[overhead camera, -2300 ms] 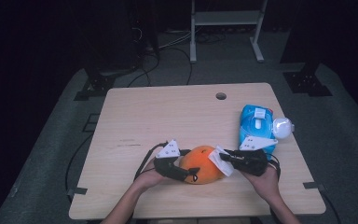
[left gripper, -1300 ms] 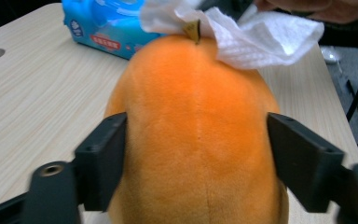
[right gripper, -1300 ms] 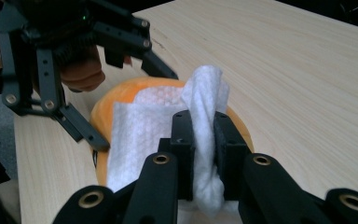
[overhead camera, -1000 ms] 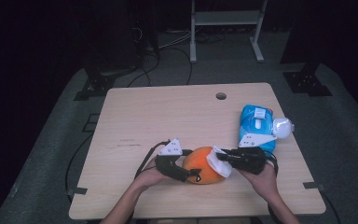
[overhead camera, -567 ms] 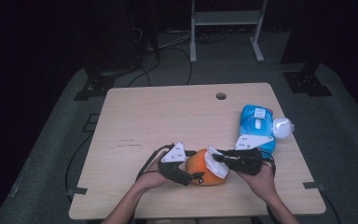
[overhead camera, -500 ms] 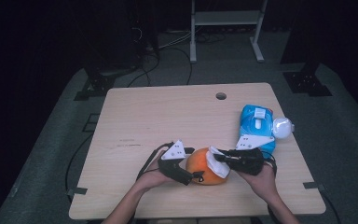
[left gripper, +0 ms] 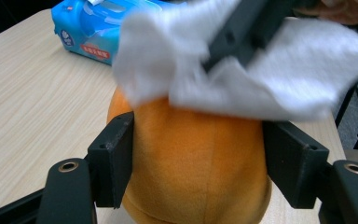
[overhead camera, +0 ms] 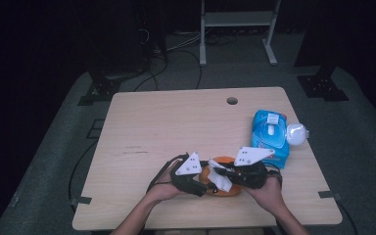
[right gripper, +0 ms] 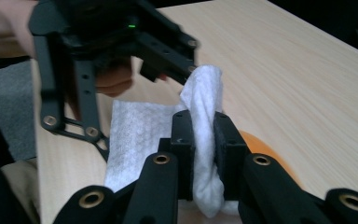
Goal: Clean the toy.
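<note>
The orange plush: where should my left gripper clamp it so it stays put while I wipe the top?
Grip the orange plush low across its widest bulge, coming in level from the left gripper side. It is rounded and soft, so a high grip would slip off, and the wipe in the right gripper needs the top.

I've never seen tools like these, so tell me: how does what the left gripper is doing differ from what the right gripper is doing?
The left gripper has its jaws set wide around the orange plush toy, while the right gripper has narrow jaws clamped on a thin white wipe. The left steadies the toy on the table; the right lays the wipe over it. Both are black and hand-held.
</note>
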